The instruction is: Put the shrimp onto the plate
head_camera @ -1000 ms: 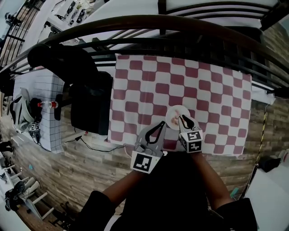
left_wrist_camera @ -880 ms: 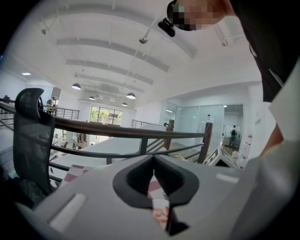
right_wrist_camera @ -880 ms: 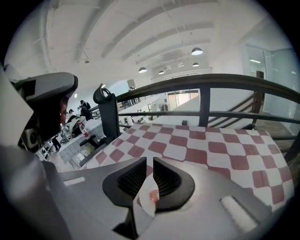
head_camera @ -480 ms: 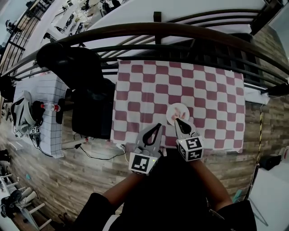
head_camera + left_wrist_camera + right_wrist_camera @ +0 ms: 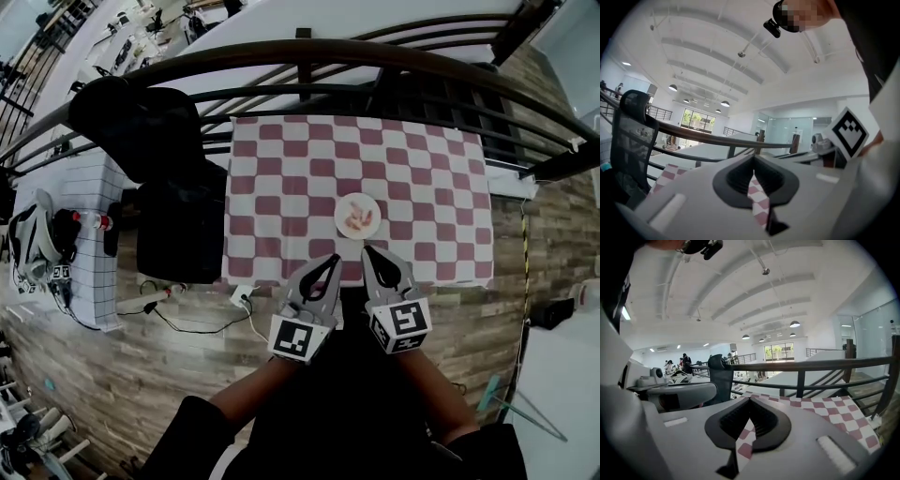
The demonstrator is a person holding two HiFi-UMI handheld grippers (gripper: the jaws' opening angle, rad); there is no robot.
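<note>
Shrimp point(image 5: 357, 219) on plate point(image 5: 372, 204), long axis unclear, left claw point(image 5: 332, 259) and right claw point(image 5: 369, 251) both closed, empty

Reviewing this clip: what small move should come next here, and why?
Probably just rest both tools; nothing looks left to place. The shrimp already lies on the plate. The left hand-held gripper and right hand-held gripper are shut with nothing between their jaws, at the checkered cloth's near edge, apart from the plate.

Open lab hall: mezzanine railing point(image 5: 825, 364), vaulted ceiling point(image 5: 754, 291).
</note>
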